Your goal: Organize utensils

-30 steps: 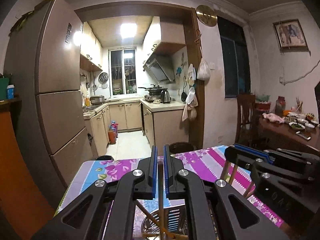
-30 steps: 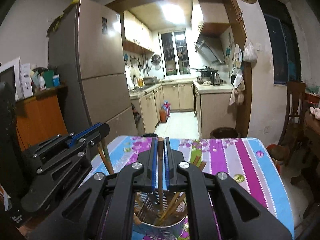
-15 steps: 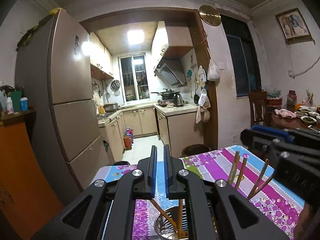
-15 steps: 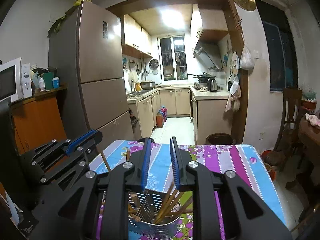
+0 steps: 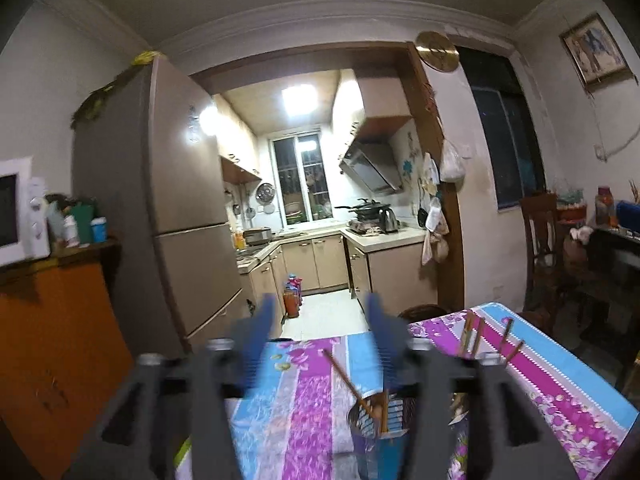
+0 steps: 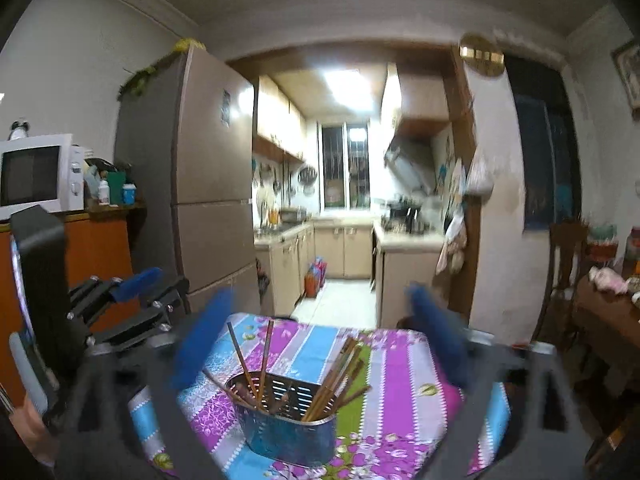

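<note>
As we read the scene from left to right, we find the microwave [image 6: 38,172] on the orange cabinet [image 6: 96,248] at the far left, with the tall refrigerator [image 6: 200,184] just beside it. Next comes the left gripper [image 5: 320,332]: its fingers [image 5: 260,328] stand well apart with nothing between them, having just been opening, and they are blurred. In the right wrist view we see that same gripper side-on at the left edge, level and clear of the holder.

On the desk [image 6: 400,384], covered with a striped floral cloth, we note the metal utensil holder [image 6: 284,428], which sits near the front edge of the cloth. Chopsticks [image 6: 262,360] stand in it, some leaning left in the slotted side and a larger bundle leaning right. None of them is touched by either gripper. In the left wrist view the holder shows only in part, behind the right-hand finger.

The right gripper [image 6: 320,344] frames the holder from behind; its fingers [image 6: 200,336] are spread very wide and empty, having just been opening, and they too are blurred.

Beyond the desk we record the kitchen doorway, and at the far right a wooden chair [image 5: 540,248] beside a dark side table [image 6: 608,320]
</note>
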The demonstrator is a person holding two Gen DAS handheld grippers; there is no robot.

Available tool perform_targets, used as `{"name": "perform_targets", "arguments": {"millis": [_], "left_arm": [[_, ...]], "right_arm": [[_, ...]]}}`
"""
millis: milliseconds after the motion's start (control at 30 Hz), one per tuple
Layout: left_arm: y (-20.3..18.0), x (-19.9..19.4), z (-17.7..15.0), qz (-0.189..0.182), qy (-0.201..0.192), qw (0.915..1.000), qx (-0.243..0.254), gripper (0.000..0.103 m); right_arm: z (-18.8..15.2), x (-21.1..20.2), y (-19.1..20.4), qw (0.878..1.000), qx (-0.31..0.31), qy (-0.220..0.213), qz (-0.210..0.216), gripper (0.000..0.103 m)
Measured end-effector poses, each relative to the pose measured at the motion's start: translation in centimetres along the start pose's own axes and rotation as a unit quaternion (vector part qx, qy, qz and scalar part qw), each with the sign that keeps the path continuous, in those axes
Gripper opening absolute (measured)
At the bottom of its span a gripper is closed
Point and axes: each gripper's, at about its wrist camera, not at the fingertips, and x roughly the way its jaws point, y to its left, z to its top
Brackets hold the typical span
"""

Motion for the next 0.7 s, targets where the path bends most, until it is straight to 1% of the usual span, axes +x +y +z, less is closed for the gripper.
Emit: {"name": "perform_targets", "arguments": {"millis": [33,67,100,133,167,200,233,367,400,433,500,567,633,667,700], "left_arm": [[0.5,-1.5,-0.4,0.005,0.005,0.9999,-0.009,0.076],[0.9,-2.6,-0.9,0.007,0.007,0.9999,-0.013,0.087],[1.2,-3.6,-1.3,0.006,0.007,0.9998,-0.016,0.093],[1.6,-5.2,-1.9,0.002,0.004,0.9998,-0.021,0.099],[1.9,-6.4,-2.3,-0.003,0.001,0.9997,-0.024,0.099],[2.1,-7.9,-2.9,-0.009,0.002,0.9996,-0.026,0.099],[2.3,-9.0,-3.4,-0.016,0.007,0.9995,-0.025,0.099],[2.3,-12.2,-5.8,-0.039,0.035,0.9984,-0.022,0.099],[2.2,-12.8,-6.9,-0.041,0.056,0.9973,-0.024,0.099],[2.3,-13.1,-7.6,-0.044,0.066,0.9964,-0.030,0.099],[2.2,-13.9,-9.3,-0.054,0.076,0.9946,-0.044,0.099],[1.4,-14.4,-11.4,-0.040,0.087,0.9948,-0.035,0.099],[0.7,-14.6,-12.8,-0.045,0.099,0.9936,-0.032,0.099],[0.3,-14.7,-13.4,-0.049,0.105,0.9927,-0.032,0.099],[-0.1,-14.8,-13.8,-0.045,0.108,0.9928,-0.026,0.099]], "right_arm": [[-0.4,-1.7,-0.1,1.000,-0.002,-0.011,-0.009,0.098],[-0.7,-2.6,-0.2,1.000,0.000,-0.016,-0.012,0.098],[-1.3,-4.0,-0.5,1.000,0.006,-0.016,-0.013,0.098],[-2.0,-5.0,-0.8,1.000,0.011,-0.002,-0.017,0.098],[-2.4,-5.4,-0.9,1.000,0.011,0.014,-0.023,0.098],[-3.2,-6.1,-1.0,0.999,0.009,0.034,-0.037,0.098],[-4.0,-6.9,-1.1,0.998,0.006,0.043,-0.053,0.098],[-6.6,-10.2,-1.5,0.994,0.014,0.031,-0.106,0.098],[-7.0,-10.6,-1.5,0.993,0.019,0.032,-0.112,0.098],[-7.7,-11.3,-1.6,0.992,0.025,0.034,-0.117,0.098],[-9.0,-12.2,-1.3,0.990,0.028,0.036,-0.130,0.098],[-10.3,-12.7,-0.5,0.987,0.018,0.040,-0.152,0.098],[-11.1,-12.5,0.4,0.985,0.000,0.039,-0.166,0.098],[-11.4,-12.4,1.0,0.985,-0.011,0.041,-0.169,0.098],[-11.7,-12.0,1.6,0.985,-0.023,0.048,-0.163,0.098]]}}
